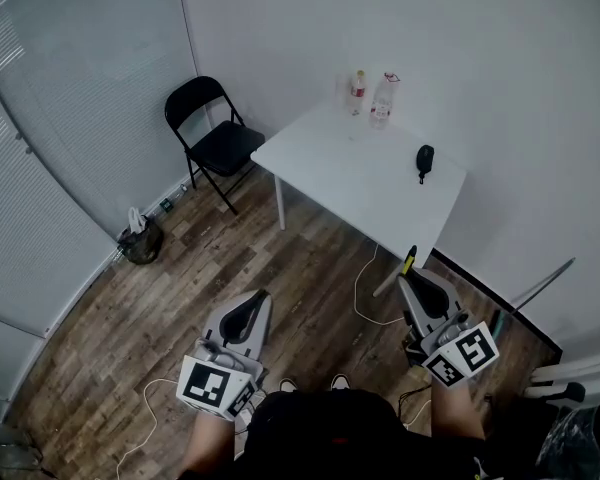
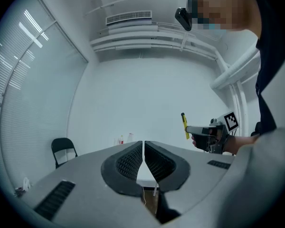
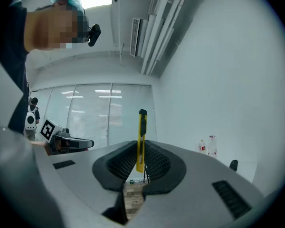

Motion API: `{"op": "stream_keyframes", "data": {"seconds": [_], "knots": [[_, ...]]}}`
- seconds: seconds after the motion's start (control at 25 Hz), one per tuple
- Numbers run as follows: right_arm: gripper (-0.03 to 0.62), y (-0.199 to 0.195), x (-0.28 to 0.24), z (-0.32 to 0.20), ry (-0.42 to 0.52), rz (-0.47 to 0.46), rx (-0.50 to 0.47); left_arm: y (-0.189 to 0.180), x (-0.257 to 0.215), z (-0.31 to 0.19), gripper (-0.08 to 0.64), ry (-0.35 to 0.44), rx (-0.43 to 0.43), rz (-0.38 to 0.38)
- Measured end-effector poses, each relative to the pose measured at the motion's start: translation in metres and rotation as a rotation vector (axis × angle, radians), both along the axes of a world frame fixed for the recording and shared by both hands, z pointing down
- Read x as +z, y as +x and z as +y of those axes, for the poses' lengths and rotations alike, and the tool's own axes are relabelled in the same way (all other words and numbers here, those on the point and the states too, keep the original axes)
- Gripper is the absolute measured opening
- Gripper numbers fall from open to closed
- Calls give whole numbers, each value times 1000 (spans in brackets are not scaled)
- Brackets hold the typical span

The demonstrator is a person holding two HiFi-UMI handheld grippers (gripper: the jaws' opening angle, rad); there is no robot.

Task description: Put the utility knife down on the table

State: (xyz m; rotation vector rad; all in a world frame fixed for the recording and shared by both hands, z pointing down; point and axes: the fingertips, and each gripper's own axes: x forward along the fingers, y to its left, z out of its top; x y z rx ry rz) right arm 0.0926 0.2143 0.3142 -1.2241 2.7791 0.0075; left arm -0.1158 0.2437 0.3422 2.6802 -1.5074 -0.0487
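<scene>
A yellow utility knife (image 3: 141,140) with a black slider stands upright between the jaws of my right gripper (image 3: 141,161), which is shut on it. In the head view the knife (image 1: 409,260) pokes out of the right gripper (image 1: 416,280), held over the wooden floor just short of the white table (image 1: 352,168). The left gripper view shows the knife (image 2: 184,125) off to the right. My left gripper (image 1: 257,302) is shut with nothing in it, its jaws meeting in the left gripper view (image 2: 143,158), lower left of the table over the floor.
On the table stand bottles (image 1: 382,99) at the far edge and a small black object (image 1: 424,158) near the right side. A black folding chair (image 1: 212,138) stands left of the table. A bin (image 1: 140,240) sits by the wall; a white cable (image 1: 365,293) lies on the floor.
</scene>
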Motion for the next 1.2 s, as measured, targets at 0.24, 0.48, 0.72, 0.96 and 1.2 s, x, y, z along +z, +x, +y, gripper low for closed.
{"op": "stream_keyframes", "data": {"seconds": [0.24, 0.48, 0.72, 0.96, 1.2], "knots": [[58, -41, 15, -3, -31, 4, 6, -38, 15, -4, 31, -16, 16, -5], [58, -60, 24, -16, -50, 19, -3, -45, 24, -11, 31, -22, 42, -15], [57, -47, 33, -60, -64, -7, 6, -42, 29, -52, 31, -43, 15, -14], [57, -25, 35, -123, -68, -38, -8, -19, 22, -107, 31, -46, -3, -32], [57, 21, 46, -194, -98, -74, -21, 21, 20, -165, 31, -61, -40, -54]]}}
